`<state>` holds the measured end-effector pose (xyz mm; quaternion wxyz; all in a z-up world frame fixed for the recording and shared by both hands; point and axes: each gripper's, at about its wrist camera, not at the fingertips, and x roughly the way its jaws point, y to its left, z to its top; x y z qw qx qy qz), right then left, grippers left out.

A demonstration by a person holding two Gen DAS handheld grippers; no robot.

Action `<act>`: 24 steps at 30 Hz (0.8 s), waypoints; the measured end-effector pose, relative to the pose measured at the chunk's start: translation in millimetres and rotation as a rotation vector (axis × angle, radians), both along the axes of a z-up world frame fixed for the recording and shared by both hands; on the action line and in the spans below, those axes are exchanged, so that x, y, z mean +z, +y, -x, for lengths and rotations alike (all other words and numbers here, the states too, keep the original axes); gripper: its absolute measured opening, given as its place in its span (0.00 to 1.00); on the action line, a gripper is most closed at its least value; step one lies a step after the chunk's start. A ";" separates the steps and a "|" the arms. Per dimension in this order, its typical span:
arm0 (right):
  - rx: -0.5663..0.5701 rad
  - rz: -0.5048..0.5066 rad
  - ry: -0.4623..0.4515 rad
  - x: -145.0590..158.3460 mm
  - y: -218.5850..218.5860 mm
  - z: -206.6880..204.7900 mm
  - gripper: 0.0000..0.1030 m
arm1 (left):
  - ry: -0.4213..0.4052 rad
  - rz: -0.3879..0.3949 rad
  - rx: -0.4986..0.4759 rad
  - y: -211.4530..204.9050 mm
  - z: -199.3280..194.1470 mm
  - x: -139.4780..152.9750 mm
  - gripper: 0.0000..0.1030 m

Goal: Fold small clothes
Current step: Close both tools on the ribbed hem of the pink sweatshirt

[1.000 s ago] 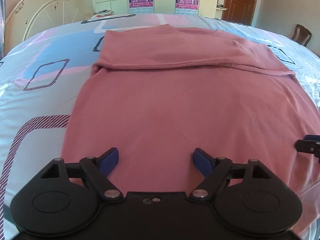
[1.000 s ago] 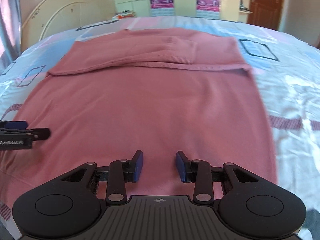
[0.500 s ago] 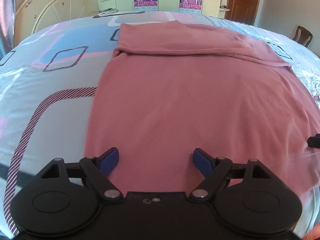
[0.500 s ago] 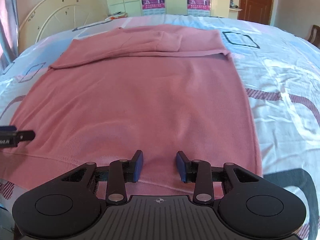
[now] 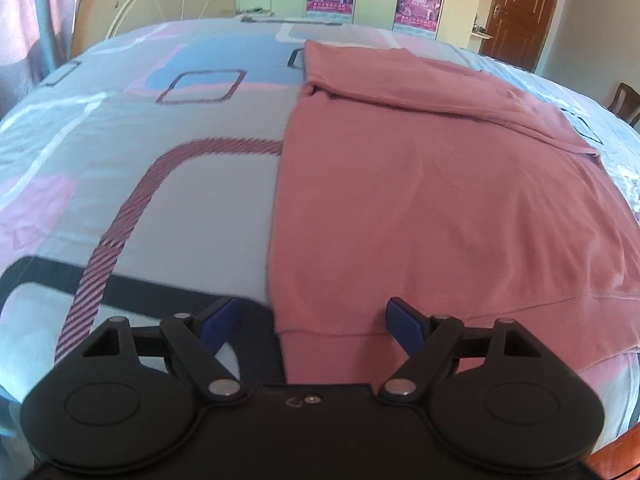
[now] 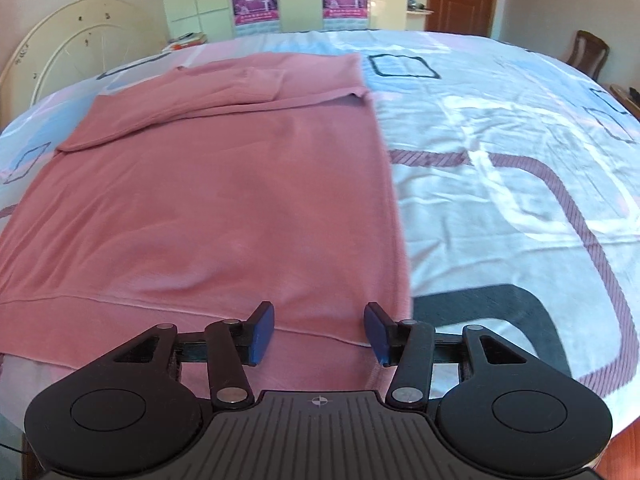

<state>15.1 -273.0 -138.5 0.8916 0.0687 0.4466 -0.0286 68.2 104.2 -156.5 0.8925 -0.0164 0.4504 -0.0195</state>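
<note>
Both tongs hover empty over the pink sweater's [image 5: 440, 200] near hem corners, the left gripper [image 5: 312, 326] wide, the right gripper [image 6: 318, 332] opening; pinching both layers squarely should keep the fold even.

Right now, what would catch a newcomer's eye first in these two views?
The pink garment dominates, spread flat on the patterned bedsheet with its far end already folded over. The left gripper hovers open at its near left corner; the right gripper, jaws opening, hovers at the near right corner, gripping nothing.

Pink garment [image 5: 440, 208] cropped at right edge
</note>
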 end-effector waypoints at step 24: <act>-0.044 -0.133 0.092 1.4 -16.4 12.4 0.11 | 0.064 0.294 -0.057 15.7 -2.3 10.4 0.05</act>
